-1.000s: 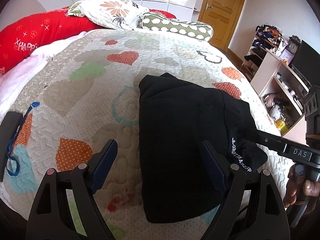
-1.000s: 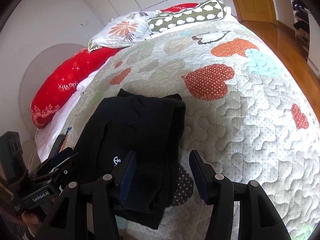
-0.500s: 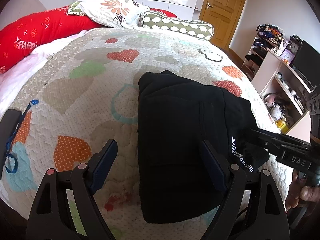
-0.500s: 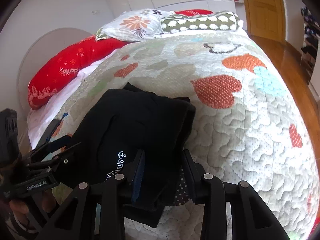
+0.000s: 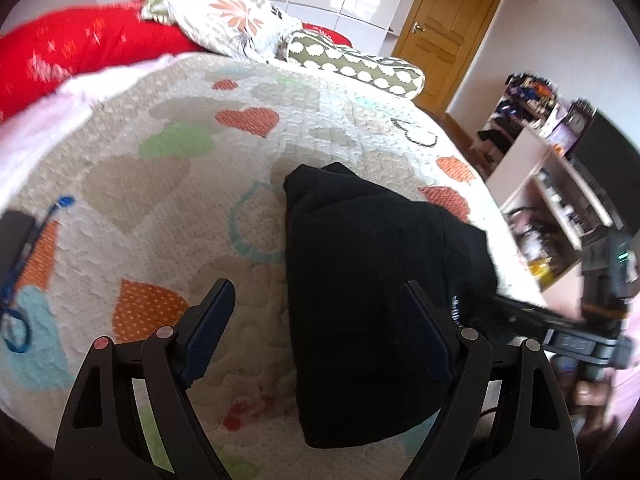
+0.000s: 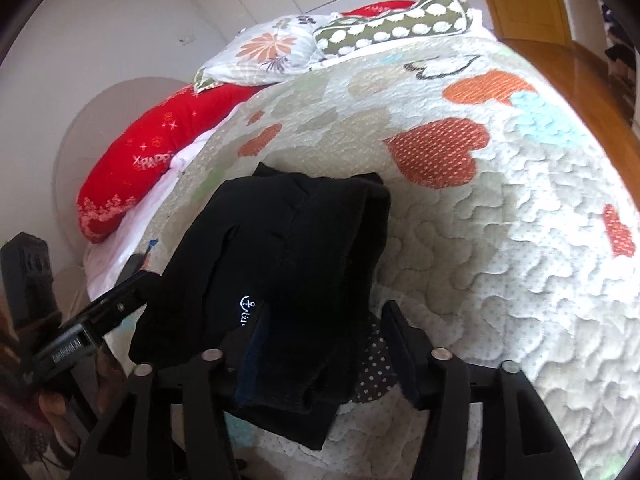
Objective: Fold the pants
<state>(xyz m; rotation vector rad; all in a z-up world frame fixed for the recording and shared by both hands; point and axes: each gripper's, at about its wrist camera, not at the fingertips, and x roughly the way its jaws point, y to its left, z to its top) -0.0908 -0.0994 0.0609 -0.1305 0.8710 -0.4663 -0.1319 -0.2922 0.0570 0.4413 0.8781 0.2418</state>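
Left claw (image 5: 320, 324): bottom centre of its own wrist view, two dark fingers (image 5: 210, 320) spread wide, pointing up-frame. Nothing between them is gripped. In the right wrist view the same claw (image 6: 132, 290) enters from the lower left edge, tilted toward centre; its tip is hard to read there.

Right claw (image 6: 326, 344): bottom centre of its view, fingers (image 6: 400, 344) parted, gap narrower than the left's. In the left wrist view it (image 5: 486, 312) comes in from the lower right edge, blurred; the holding hand (image 5: 588, 394) below it is probably wrapped round the handle.
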